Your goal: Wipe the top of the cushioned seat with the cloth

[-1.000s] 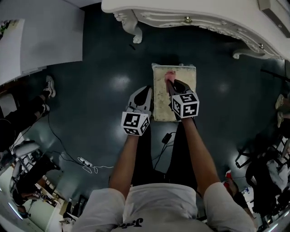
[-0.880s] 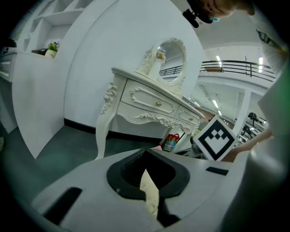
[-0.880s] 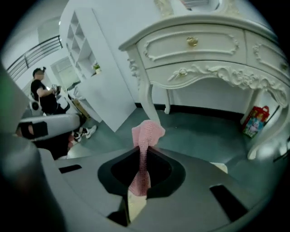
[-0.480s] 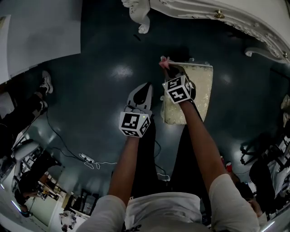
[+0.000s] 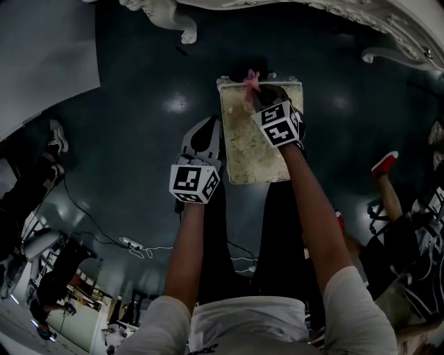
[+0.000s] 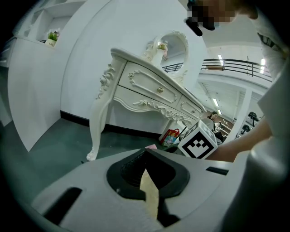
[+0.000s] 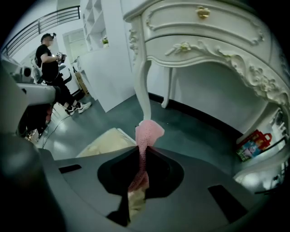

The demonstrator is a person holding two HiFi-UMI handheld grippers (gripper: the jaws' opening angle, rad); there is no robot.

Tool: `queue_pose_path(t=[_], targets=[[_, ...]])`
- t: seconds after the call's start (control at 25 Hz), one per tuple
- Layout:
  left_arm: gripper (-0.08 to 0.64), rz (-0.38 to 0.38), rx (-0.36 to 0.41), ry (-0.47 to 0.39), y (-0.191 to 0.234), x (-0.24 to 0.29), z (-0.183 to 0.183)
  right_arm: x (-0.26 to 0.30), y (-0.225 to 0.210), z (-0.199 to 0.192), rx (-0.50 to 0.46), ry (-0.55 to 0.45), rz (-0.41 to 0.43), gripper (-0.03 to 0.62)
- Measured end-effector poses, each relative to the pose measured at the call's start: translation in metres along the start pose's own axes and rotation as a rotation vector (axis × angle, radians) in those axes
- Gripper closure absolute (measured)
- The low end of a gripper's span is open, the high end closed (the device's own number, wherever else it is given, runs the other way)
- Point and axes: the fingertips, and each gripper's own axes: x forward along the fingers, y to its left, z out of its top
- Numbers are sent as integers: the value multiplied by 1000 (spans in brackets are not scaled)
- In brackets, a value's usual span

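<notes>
Cushioned seat, a cream rectangular pad, stood on the dark floor just in front of the white dressing table. The pink cloth was at the seat's far edge. The right hand-held gripper had its jaws clamped on that cloth, and a short tuft stuck out past the tips. Whether the tuft actually touched the cushion could not be told from any view. The left hand-held gripper hung over the floor just beside the seat's left edge, jaws together with nothing between them. To wipe well, the right one should probably be tipped down so that the soft tuft meets the fabric, not the hard jaw tips. Strokes should overlap and run from edge to edge, taking in the corners. Because so little cloth showed beyond the jaws, light and even pressure seemed wiser than scrubbing. The idle left one could steady the seat if it slid. How much of the top was already wiped could not be judged. No brand or wording was legible. The marker cube bore only black-and-white squares, and the print on a red bag under the dressing table was too small to read.
</notes>
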Motion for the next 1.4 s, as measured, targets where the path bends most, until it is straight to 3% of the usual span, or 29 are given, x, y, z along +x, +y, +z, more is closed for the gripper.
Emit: queue_pose_path(t=[0.48,0.72,0.88,1.16,1.4], targets=[[549,-79,-9,39,-83,47,-35,-50,-113,-76,196,-11,-227,569],[549,-46,-8,43,-70,38,-39,-52,-113,-78,283,-22,-218,569],[549,-3,-11,40,-43,21,-34,-53,-70,-41,294,-98,-130,569],[549,74,-15,22,14,-20,-20,-8,61,40,107,-176,59,569],[549,90,-6,37,41,-45,-22,19,104,50,-60,-95,36,569]])
